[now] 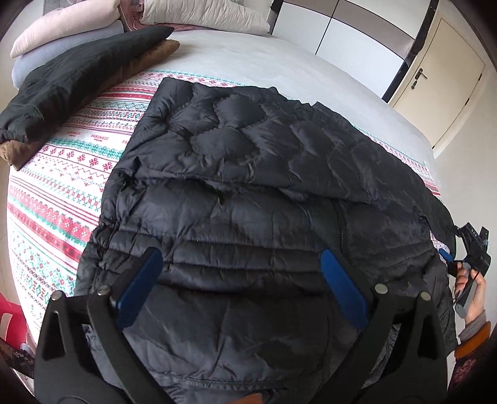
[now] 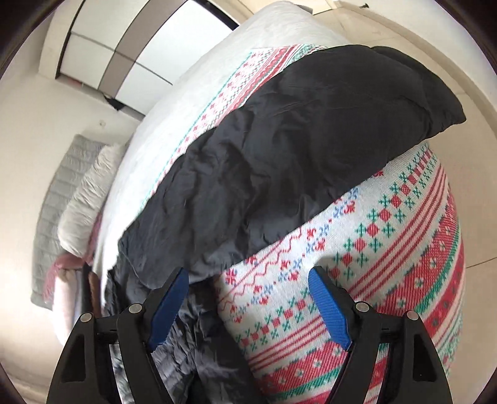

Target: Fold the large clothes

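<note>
We held the left tongs [image 1: 240, 273] spread wide above the near part of the black quilted jacket [image 1: 248, 192], gripping nothing, while the right tongs [image 2: 248, 295], likewise wide and empty, hung low by the jacket's edge. The jacket lay partly folded on a patterned blanket [image 1: 62, 192] over the bed [image 1: 279, 62], with folded dark clothes [image 1: 68, 84], pillows [image 1: 202, 12] and a cream door [image 1: 441, 71] beyond.

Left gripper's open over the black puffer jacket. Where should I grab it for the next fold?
Probably the jacket hem nearest the left gripper, coming in low from the near bed edge. The fabric lies flat there with a free edge, so one finger can slide underneath; its middle offers only puffy flat quilting.
</note>
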Demonstrator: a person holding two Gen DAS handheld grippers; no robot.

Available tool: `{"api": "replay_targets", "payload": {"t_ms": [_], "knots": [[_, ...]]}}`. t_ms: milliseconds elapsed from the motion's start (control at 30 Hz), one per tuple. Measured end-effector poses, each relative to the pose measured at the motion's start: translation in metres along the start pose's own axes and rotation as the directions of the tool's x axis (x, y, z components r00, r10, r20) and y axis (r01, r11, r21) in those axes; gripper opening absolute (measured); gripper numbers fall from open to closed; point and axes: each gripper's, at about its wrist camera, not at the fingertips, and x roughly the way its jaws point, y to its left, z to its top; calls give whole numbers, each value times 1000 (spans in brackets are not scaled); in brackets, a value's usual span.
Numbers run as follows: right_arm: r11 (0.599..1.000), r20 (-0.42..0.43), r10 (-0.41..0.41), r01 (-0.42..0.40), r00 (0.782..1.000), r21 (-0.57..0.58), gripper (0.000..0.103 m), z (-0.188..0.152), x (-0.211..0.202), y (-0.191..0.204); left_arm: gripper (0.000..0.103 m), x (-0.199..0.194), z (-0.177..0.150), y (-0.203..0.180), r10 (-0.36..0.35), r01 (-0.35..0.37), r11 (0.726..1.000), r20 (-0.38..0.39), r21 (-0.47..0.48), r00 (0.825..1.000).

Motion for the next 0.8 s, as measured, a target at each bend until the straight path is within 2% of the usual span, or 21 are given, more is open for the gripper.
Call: {"api": "replay_targets", "payload": {"t_ms": [100, 167, 233, 267, 333, 400, 500, 600, 700, 767, 800], "knots": [[1000, 73, -11, 11, 997, 0, 79, 18, 7, 1, 102, -19, -16, -8, 3, -3, 1000, 16, -4, 1000], [999, 111, -35, 35, 993, 7, 69, 31, 10, -1, 102, -34, -23, -11, 8, -7, 1000, 29, -20, 1000], [997, 121, -81, 81, 989, 8, 15, 42, 13, 0, 102, -49, -29, -12, 15, -13, 999, 37, -37, 999], [997, 122, -78, 78, 989, 7, 10, 46, 13, 2, 102, -58, -32, -13, 20, -18, 999, 44, -46, 999], [997, 175, -57, 66, 983, -45, 8, 48, 0, 16, 102, -75, -33, -12, 30, -26, 997, 69, -66, 997], [981, 210, -68, 103, 975, -162, 7, 47, -13, 47, 102, -92, -32, -11, 37, -29, 995, 92, -91, 995], [929, 257, -54, 143, 965, -341, 6, 34, -35, 103, 102, -110, -32, -13, 33, -19, 994, 129, -109, 991], [869, 275, -21, 154, 961, -470, 6, 11, -48, 158, 102, -122, -31, -14, 24, -9, 995, 146, -100, 989], [793, 270, 6, 160, 963, -588, 6, -24, -51, 214, 102, -127, -26, -9, -8, 22, 996, 168, -81, 986], [713, 259, 3, 180, 966, -678, 6, -58, -44, 254, 102, -125, -20, -5, -9, 20, 998, 189, -59, 982], [661, 246, -3, 187, 969, -727, 6, -79, -37, 274, 102, -124, -17, -1, -5, 15, 999, 199, -51, 980]]}}
